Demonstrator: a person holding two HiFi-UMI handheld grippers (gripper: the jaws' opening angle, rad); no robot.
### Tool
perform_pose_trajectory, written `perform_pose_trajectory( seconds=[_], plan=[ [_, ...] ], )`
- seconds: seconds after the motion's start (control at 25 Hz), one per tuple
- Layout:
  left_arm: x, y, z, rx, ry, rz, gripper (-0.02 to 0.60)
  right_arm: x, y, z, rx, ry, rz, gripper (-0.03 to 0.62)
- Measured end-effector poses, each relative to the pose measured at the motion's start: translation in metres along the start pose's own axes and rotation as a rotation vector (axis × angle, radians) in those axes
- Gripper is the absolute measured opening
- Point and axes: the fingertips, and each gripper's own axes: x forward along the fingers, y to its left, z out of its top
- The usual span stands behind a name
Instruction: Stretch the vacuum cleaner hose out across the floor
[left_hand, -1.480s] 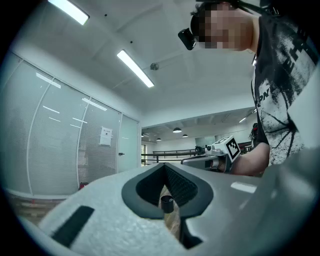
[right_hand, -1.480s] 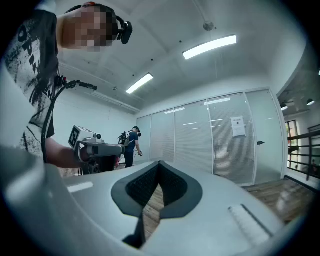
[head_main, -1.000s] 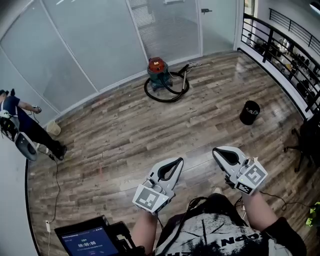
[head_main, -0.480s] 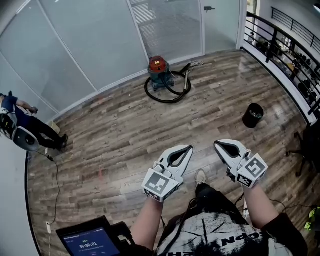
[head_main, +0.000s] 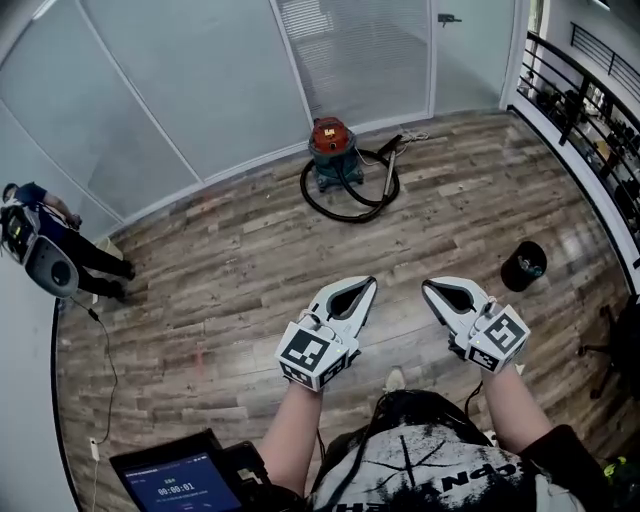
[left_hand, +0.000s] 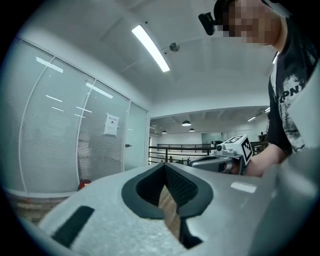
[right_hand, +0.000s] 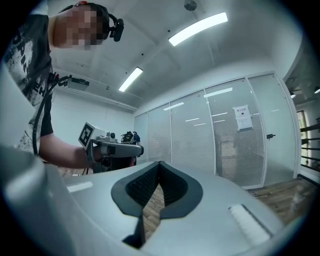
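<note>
Coiled hose (head_main: 340, 214), wand (head_main: 391, 168) toward glass wall (head_main: 350, 60)

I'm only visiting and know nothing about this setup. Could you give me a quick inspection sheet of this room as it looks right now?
Surface: wood-plank floor.
Job's things: red-topped vacuum cleaner by the glass wall; its black hose lies looped around it, not yet stretched out.
Clutter: black bin on the floor at right; small screen at lower left.
Grippers: left gripper and right gripper both have jaws together, holding nothing, well short of the hose.
Cables: thin cable trailing over the floor at left.
Surroundings: glass partitions, black railing, another person at left.
</note>
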Motion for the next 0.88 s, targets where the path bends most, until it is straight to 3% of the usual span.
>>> perform_pose_trajectory(
  seconds=[0.32, 0.68, 0.88],
  plan=[
    [0.105, 0.115, 0.009, 0.001, 0.011, 0.054, 0.000, 0.082, -0.148, 0.002, -0.002, 0.025, 0.012, 0.005],
    [0.099, 0.137, -0.016, -0.001, 0.018, 0.051, 0.000, 0.100, -0.148, -0.007, 0.002, 0.009, 0.004, 0.005],
    [0.156, 0.252, -0.019, -0.014, 0.010, 0.008, 0.000, 0.197, -0.223, 0.003, -0.056, 0.033, -0.024, 0.005]
  ],
)
